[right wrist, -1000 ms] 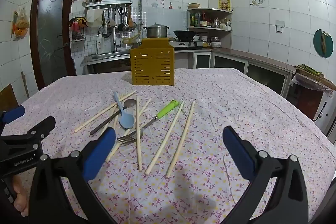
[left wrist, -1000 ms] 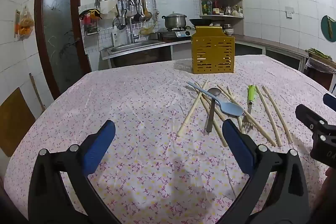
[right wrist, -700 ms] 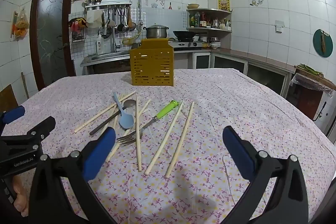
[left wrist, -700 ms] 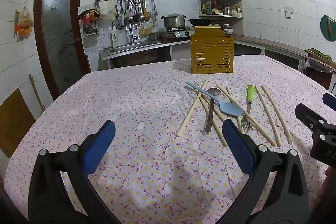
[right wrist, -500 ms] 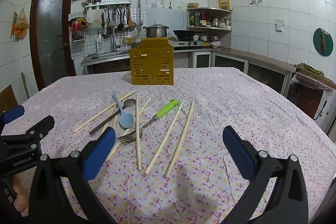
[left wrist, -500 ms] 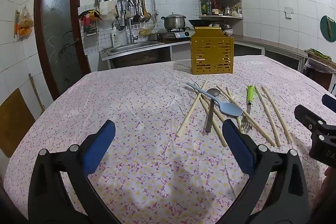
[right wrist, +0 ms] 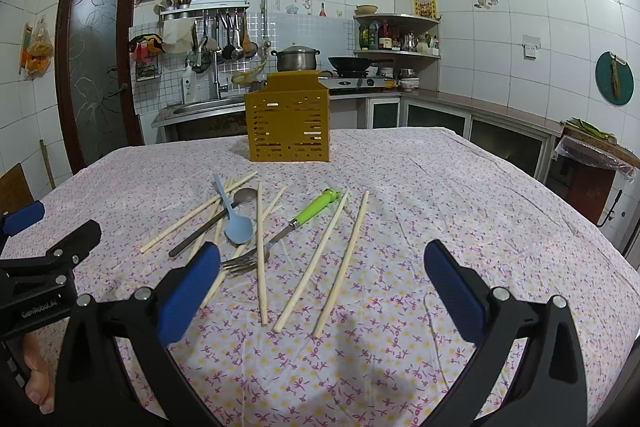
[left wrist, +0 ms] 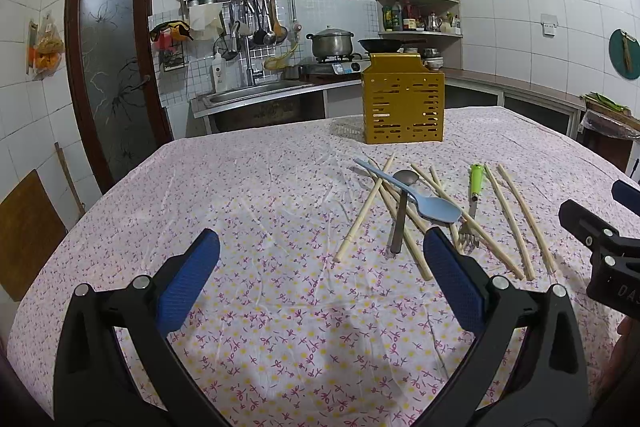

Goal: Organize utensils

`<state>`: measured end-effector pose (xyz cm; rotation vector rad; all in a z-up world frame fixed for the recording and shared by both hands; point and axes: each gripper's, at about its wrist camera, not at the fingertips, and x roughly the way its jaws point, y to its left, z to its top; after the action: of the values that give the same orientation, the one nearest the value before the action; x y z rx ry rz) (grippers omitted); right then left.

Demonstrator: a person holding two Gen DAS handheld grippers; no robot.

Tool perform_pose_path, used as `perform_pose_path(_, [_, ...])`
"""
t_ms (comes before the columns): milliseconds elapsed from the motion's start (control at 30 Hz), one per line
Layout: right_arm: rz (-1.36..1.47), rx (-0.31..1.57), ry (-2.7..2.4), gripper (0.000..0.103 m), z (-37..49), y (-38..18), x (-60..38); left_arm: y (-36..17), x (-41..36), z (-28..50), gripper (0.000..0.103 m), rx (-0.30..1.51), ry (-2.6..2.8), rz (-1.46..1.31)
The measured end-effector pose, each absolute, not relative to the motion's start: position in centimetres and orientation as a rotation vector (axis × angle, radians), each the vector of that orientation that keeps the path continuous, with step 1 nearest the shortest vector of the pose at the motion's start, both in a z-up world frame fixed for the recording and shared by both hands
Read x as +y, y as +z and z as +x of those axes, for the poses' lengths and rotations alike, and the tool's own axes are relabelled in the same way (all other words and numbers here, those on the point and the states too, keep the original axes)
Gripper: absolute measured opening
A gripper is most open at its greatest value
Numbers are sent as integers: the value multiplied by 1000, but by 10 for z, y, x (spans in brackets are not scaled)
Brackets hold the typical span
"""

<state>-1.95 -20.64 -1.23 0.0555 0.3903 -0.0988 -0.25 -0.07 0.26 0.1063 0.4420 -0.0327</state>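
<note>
- A table covered with a floral cloth (right wrist: 440, 195) fills the lower part of both wrist views; a white-tiled kitchen stands behind it.
- The left gripper (left wrist: 320, 267) hovers above the cloth with its jaws spread wide and nothing between them. Its blue pads (left wrist: 188, 279) sit at 7 and 5 o'clock in its own view.
- The right gripper (right wrist: 320, 271) also hovers with jaws wide apart, holding nothing. Its left pad overlaps the near ends of some chopsticks in the picture; whether it touches them cannot be told.
- The utensils lie loose on the cloth, toward 2 o'clock in the left view and just left of centre in the right view.
- A light blue spoon (right wrist: 236, 223) rests across several wooden chopsticks (right wrist: 260, 247), its bowl toward the camera.
- A metal spoon (right wrist: 212, 223) lies under the blue one, its bowl pointing away.
- A fork with a green handle (right wrist: 296, 223) lies just right of them, tines near the camera.
- Two more chopsticks (right wrist: 344, 259) lie side by side to the right of the fork, apart from the pile.
- A yellow slotted utensil holder (right wrist: 290, 123) stands upright at 12 o'clock beyond the pile, well apart from it.
</note>
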Motion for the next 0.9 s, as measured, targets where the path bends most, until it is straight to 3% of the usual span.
perform_pose_path(900, [66, 392, -106, 99, -16, -16, -211, 3, -1, -3, 98, 442, -33, 106])
